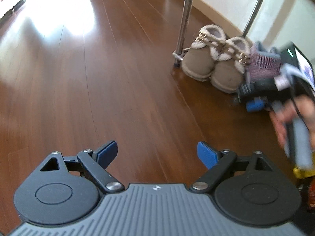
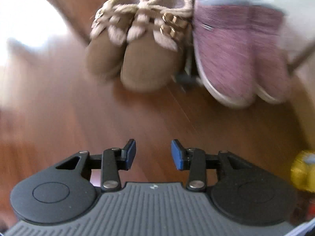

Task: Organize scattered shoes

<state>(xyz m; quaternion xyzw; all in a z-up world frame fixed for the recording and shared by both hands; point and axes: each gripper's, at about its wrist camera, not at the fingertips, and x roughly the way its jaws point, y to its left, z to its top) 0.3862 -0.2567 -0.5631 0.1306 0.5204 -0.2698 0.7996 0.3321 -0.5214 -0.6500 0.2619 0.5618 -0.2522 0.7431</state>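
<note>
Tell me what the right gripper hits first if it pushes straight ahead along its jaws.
Likely the tan fur-lined shoes, at the toe of the nearer one. The right gripper is open and empty, with only bare wood floor before them. The pink slippers lie off to the right. Blur makes depth uncertain.

Ahead of my left gripper (image 1: 157,153) the floor (image 1: 98,78) lies bare and wide. To the right, tan shoes (image 1: 212,63) sit against a metal leg (image 1: 184,21), pink slippers (image 2: 240,45) just beside them by the wall (image 1: 226,2). My right gripper (image 2: 153,153) has bare floor up to the toes.
</note>
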